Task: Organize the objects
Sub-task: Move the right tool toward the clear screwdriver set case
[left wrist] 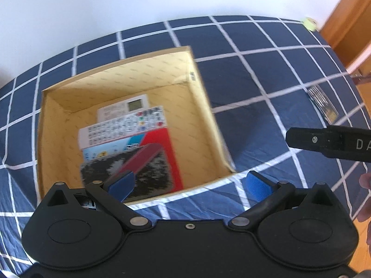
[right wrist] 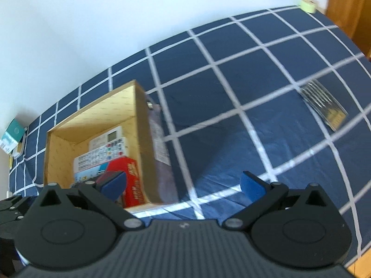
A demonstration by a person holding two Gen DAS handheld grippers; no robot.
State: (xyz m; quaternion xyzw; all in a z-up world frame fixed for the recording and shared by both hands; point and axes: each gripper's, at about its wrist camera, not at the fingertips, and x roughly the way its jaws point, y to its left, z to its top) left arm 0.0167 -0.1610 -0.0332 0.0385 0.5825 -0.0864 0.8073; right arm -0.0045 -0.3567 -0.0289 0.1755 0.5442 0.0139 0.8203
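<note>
An open cardboard box (left wrist: 206,106) (right wrist: 141,125) sits on a bed with a navy checked sheet. Inside lie white remote controls (left wrist: 123,122) (right wrist: 102,153), a red packet (left wrist: 167,153) (right wrist: 129,176) and a dark speckled item (left wrist: 148,173). My left gripper (left wrist: 189,184) hovers open over the box's near edge, nothing between its blue pads. My right gripper (right wrist: 183,186) is open too and empty, just right of the box. A flat dark packet with metallic strips (left wrist: 323,103) (right wrist: 323,103) lies on the sheet at the right.
A pale green tape roll (left wrist: 309,23) (right wrist: 308,4) rests at the bed's far corner. White wall behind, wooden furniture (left wrist: 347,23) at the right. A teal-and-white box (right wrist: 11,136) sits at the far left. The other gripper's black finger (left wrist: 324,142) reaches in from the right.
</note>
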